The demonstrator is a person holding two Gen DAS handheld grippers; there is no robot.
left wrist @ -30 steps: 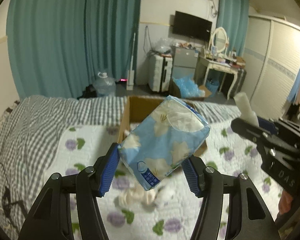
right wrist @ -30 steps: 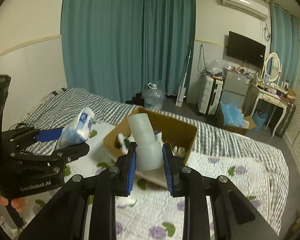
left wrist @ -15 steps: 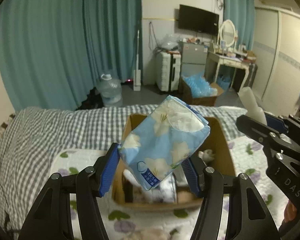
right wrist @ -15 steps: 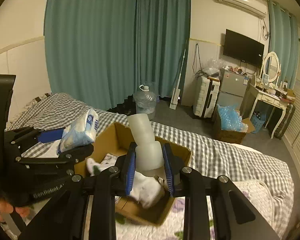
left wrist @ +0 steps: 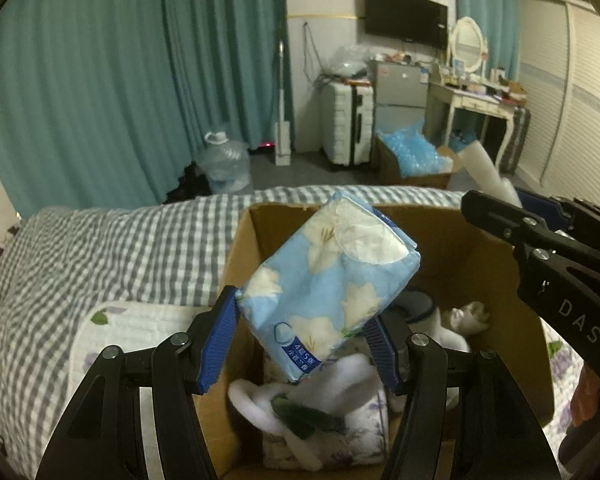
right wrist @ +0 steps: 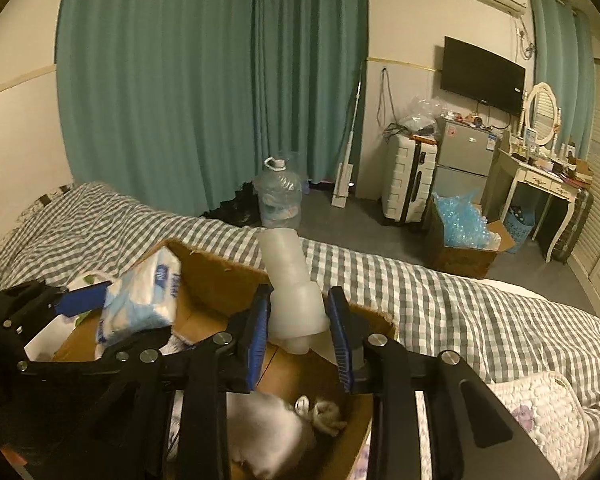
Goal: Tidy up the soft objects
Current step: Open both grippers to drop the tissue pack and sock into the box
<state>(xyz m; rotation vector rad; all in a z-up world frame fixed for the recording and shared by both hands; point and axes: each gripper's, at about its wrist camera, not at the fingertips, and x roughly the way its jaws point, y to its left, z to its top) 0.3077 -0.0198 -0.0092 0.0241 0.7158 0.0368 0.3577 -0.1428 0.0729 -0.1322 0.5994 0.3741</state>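
My left gripper (left wrist: pixel 306 338) is shut on a blue flowered tissue pack (left wrist: pixel 328 286) and holds it over the open cardboard box (left wrist: pixel 244 248) on the bed. The pack also shows in the right wrist view (right wrist: pixel 140 300). My right gripper (right wrist: pixel 300 332) is shut on a white foam piece (right wrist: pixel 292 292) above the same box (right wrist: pixel 220 276). The foam piece shows at the right in the left wrist view (left wrist: pixel 486 172). Inside the box lie white soft things (left wrist: pixel 300 404), a plush toy (right wrist: pixel 276 432) and a flowered cloth.
The box stands on a bed with a grey checked blanket (left wrist: pixel 100 248) and a flowered quilt (right wrist: pixel 540 412). Beyond the bed are a water jug (right wrist: pixel 278 196), a suitcase (right wrist: pixel 408 180), a box of blue bags (right wrist: pixel 464 228) and a dressing table (right wrist: pixel 540 176).
Both grippers have moved forward and down over the box with their loads. The box now fills the lower part of both views and its contents show.
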